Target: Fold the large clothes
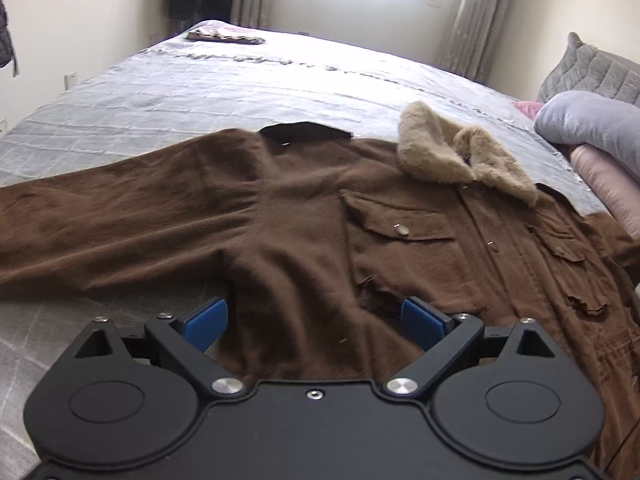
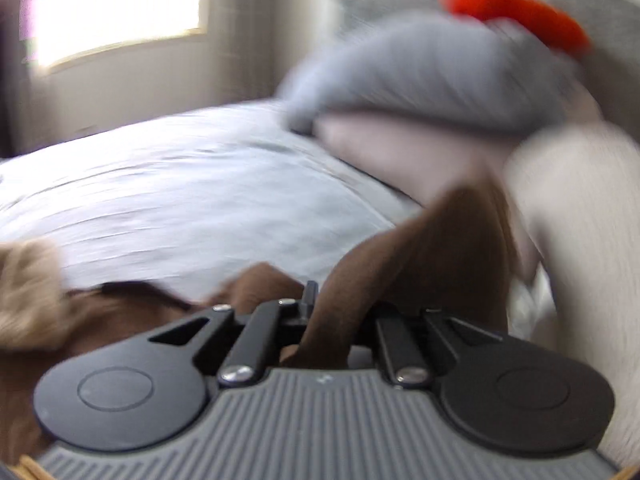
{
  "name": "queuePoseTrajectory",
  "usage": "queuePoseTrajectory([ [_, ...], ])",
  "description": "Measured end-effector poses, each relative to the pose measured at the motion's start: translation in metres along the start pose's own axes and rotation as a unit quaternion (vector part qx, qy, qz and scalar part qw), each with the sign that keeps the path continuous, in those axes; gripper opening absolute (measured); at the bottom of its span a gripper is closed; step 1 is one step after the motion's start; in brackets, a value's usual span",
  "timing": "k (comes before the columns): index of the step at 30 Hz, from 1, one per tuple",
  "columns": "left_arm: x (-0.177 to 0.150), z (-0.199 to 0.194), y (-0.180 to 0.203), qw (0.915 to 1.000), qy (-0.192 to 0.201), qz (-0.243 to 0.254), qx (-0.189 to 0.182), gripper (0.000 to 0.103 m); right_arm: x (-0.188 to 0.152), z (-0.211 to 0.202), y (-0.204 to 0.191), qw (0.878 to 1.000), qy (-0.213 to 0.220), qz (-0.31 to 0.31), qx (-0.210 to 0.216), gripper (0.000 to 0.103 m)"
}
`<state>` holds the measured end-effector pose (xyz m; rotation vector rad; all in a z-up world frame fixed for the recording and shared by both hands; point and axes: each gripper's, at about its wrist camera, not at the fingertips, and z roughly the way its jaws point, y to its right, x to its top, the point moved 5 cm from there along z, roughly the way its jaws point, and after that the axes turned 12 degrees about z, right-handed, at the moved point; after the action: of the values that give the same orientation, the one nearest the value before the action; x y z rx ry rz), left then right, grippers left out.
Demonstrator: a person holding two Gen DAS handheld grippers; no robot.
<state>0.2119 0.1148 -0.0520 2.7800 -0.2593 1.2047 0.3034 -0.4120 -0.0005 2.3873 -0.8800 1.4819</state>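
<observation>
Our left gripper [image 1: 314, 320] hangs low over the one brown suede jacket [image 1: 304, 216] spread across the grey quilted bed [image 1: 224, 80], blue fingers [image 1: 208, 318] wide apart, empty. Our right gripper [image 2: 334, 320] pinches its brown sleeve [image 2: 432, 256].

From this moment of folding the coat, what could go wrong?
1. The right claw grips only a narrow bunch of the coat; the view is blurred by fast motion, so the fabric might slip out.
2. The lifted cloth rises close to the pillows and may drag against them.
3. The left claw is open over the coat's body, holding nothing, so a pull from the right might shift the whole coat on the bed.
</observation>
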Motion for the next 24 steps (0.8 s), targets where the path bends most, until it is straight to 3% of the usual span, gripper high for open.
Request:
queuePoseTrajectory([
  [3,0.004,0.001,0.01,0.9999,0.005,0.004,-0.013,0.094,-0.011,-0.032,-0.053,0.992,-0.005,-0.093,0.089,0.007],
  [8,-0.001,0.005,0.022,0.9996,0.002,0.004,-0.027,0.094,-0.075,-0.071,-0.123,0.95,-0.072,-0.223,0.208,0.007],
  [12,-0.012,0.013,0.027,0.9993,-0.013,-0.002,-0.035,0.094,-0.139,-0.053,-0.138,0.926,-0.158,-0.271,0.211,0.008],
  [13,-0.016,0.016,0.029,0.9992,-0.02,0.0,-0.036,0.094,-0.154,-0.042,-0.136,0.924,-0.176,-0.275,0.2,0.009],
  [16,-0.024,0.016,0.035,0.999,-0.025,0.015,-0.032,0.094,-0.162,-0.037,-0.125,0.932,-0.16,-0.251,0.208,0.011],
  [17,-0.025,0.015,0.035,0.999,-0.024,0.022,-0.032,0.094,-0.157,-0.041,-0.12,0.933,-0.169,-0.235,0.213,0.02],
  [19,-0.026,0.012,0.034,0.9989,-0.022,0.023,-0.035,0.094,-0.146,-0.053,-0.111,0.932,-0.195,-0.203,0.228,0.048],
  [20,-0.026,0.011,0.033,0.9988,-0.02,0.021,-0.038,0.094,-0.139,-0.06,-0.103,0.934,-0.197,-0.188,0.231,0.069],
  [21,-0.027,0.01,0.032,0.9988,-0.019,0.018,-0.041,0.094,-0.132,-0.068,-0.095,0.936,-0.195,-0.175,0.233,0.074],
  [24,-0.027,0.008,0.03,0.9988,-0.017,0.014,-0.044,0.094,-0.109,-0.088,-0.072,0.939,-0.192,-0.146,0.245,0.074],
])
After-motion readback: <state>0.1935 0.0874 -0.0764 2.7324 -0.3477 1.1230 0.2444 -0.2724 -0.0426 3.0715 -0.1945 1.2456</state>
